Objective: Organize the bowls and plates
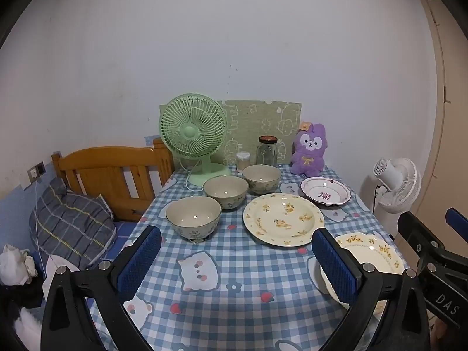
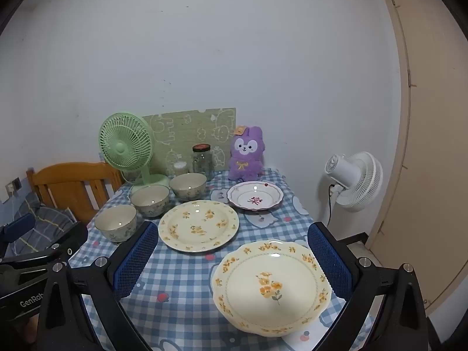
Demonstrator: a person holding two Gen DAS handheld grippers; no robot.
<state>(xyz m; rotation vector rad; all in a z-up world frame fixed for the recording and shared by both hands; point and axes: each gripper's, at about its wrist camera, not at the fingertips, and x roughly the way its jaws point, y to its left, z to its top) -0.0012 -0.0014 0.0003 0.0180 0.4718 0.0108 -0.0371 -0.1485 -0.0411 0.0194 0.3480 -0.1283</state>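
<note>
Three cream floral bowls stand in a diagonal row on the checked table: near [image 1: 193,218], middle [image 1: 225,191], far [image 1: 261,178]. A large round yellow-flower plate [image 1: 283,218] lies mid-table. A scalloped yellow-flower plate [image 2: 270,286] lies near the front right, and a white plate with a red flower [image 2: 255,195] at the back right. My left gripper [image 1: 234,266] is open and empty above the front of the table. My right gripper [image 2: 231,263] is open and empty, its jaws either side of the scalloped plate, above it.
A green desk fan [image 1: 193,134], a glass jar [image 1: 266,150], a small tub [image 1: 242,159] and a purple plush rabbit [image 1: 310,150] line the back of the table. A wooden bed frame [image 1: 117,175] stands at left. A white fan [image 2: 355,181] stands at right.
</note>
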